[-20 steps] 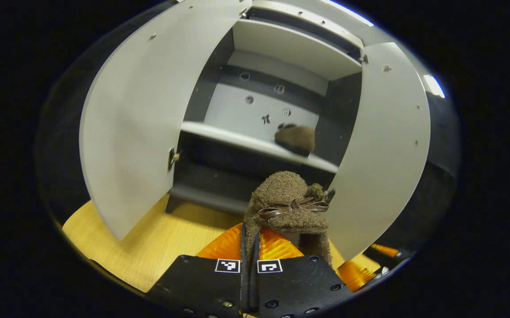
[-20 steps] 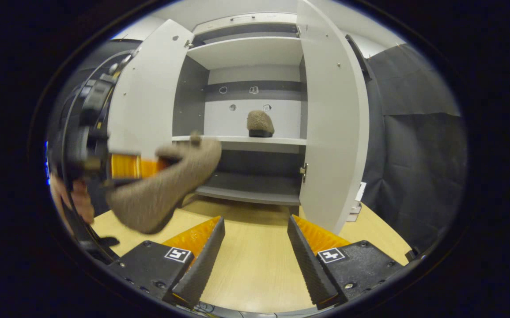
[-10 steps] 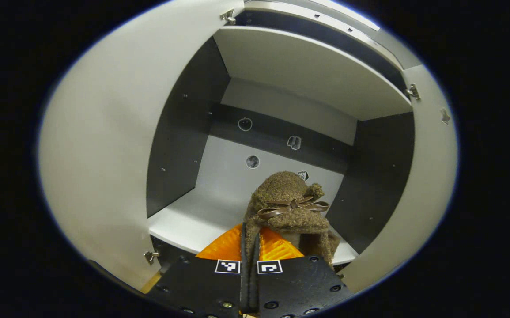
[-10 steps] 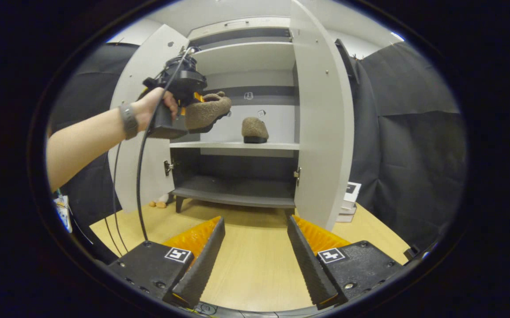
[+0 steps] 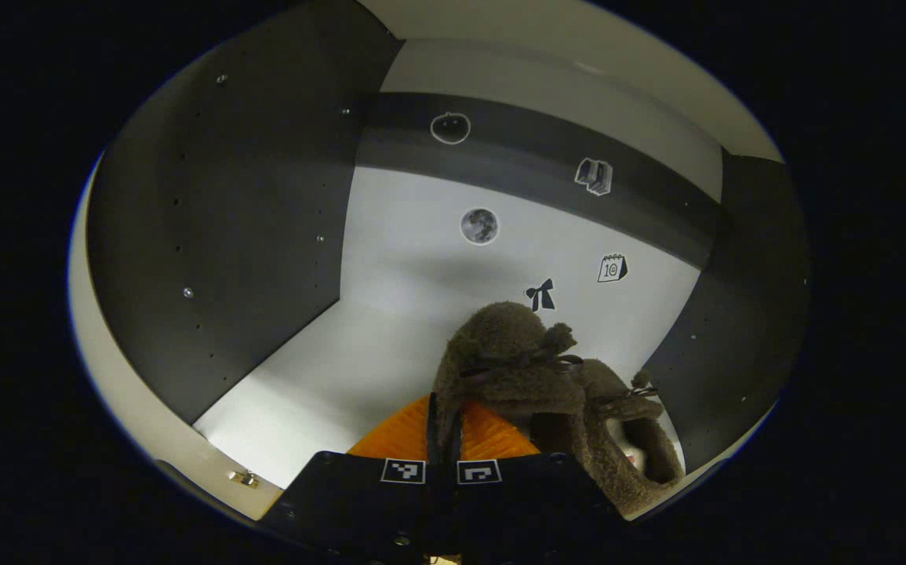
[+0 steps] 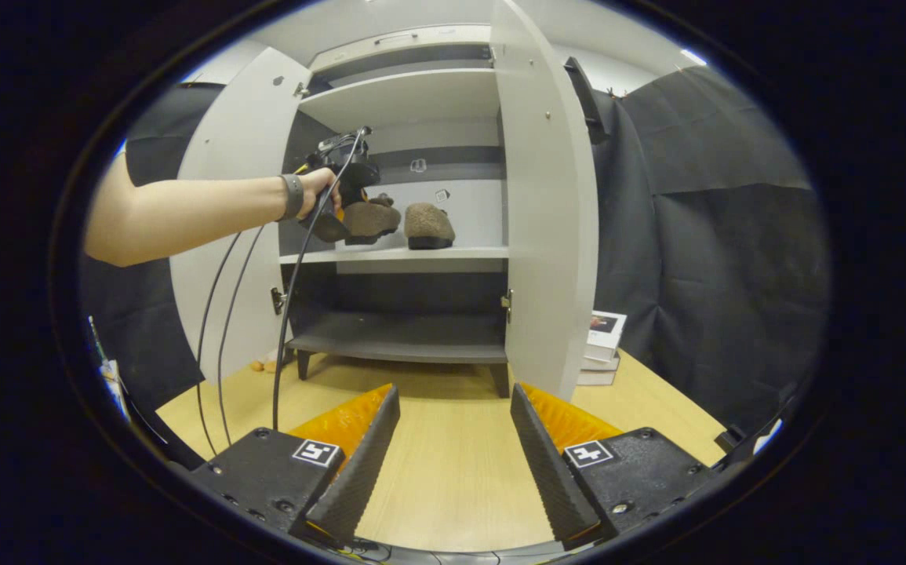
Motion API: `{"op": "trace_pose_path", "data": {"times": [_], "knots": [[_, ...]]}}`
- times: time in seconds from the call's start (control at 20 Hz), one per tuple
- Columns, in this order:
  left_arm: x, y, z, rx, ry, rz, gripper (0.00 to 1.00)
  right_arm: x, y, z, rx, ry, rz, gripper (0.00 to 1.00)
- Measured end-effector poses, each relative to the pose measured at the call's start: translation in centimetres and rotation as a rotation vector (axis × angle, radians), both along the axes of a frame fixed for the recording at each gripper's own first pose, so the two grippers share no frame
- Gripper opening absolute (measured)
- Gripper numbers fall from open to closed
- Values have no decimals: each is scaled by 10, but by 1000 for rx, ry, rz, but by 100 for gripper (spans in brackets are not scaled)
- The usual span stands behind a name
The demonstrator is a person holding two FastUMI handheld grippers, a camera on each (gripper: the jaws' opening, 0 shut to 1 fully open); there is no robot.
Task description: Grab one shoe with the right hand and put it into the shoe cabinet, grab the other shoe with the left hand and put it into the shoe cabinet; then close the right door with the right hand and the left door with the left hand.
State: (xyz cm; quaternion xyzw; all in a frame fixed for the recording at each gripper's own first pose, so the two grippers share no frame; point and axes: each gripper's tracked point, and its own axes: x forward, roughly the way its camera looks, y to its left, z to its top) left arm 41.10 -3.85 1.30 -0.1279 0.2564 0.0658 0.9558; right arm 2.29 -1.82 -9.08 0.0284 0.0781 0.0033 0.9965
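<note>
In the left gripper view my left gripper (image 5: 445, 420) is shut on the edge of a fuzzy brown shoe with a bow (image 5: 507, 353), held inside the cabinet over the white middle shelf (image 5: 327, 377). The other brown shoe (image 5: 625, 439) lies just to its right, touching or nearly so. The right gripper view has the same pair from outside: the held shoe (image 6: 370, 220) beside the resting shoe (image 6: 429, 224) on the shelf (image 6: 421, 254), with a hand on the left gripper (image 6: 340, 192). My right gripper (image 6: 453, 439) is open above the wooden surface, holding nothing.
Both cabinet doors stand open: the left door (image 6: 225, 196) and the right door (image 6: 547, 220). A dark lower shelf (image 6: 405, 345) sits below. Cables (image 6: 280, 329) hang from the left gripper. Stacked books (image 6: 602, 345) lie right of the cabinet on the wooden surface (image 6: 445, 486).
My left gripper has carried its shoe forward through the doors and deep into the cabinet, ending beside the other shoe. The right gripper stayed open and drew back slightly.
</note>
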Motion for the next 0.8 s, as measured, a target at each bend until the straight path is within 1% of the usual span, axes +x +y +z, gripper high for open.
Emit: {"op": "trace_pose_path", "data": {"times": [0.15, 0.3, 0.35, 0.4, 0.45, 0.5, 0.55, 0.6, 0.65, 0.7, 0.8], "knots": [[2, 0, -18, -24, 61, 9, 0, 2, -7, -2, 13, 2, -21, 90], [6, 1, -21, -58, 76, 8, 1, 3, -9, -6, 23, 14, -23, 90], [6, 1, -24, -66, 95, 2, 11, 3, -9, -8, 21, 17, -21, 90], [6, 1, -26, -72, 116, -2, 12, 4, -10, -8, 18, 18, -20, 90], [6, 0, -27, -85, 130, -7, 1, 3, -9, -8, 17, 19, -18, 89], [5, -2, -25, -106, 134, -15, 14, 3, -8, -9, 18, 19, -14, 90], [1, -3, -25, -112, 141, -20, 9, 2, -7, -8, 19, 17, -11, 90], [-3, -2, -24, -109, 136, -31, 9, 2, -7, -8, 17, 14, -9, 90], [-7, -1, -21, -95, 128, -39, 13, 2, -7, -7, 15, 13, -6, 90], [-12, -1, -18, -88, 117, -51, 13, 2, -8, -7, 14, 11, -5, 89], [-21, -1, -2, -88, 74, -69, 20, 1, -7, -7, 19, 10, 0, 90]]}}
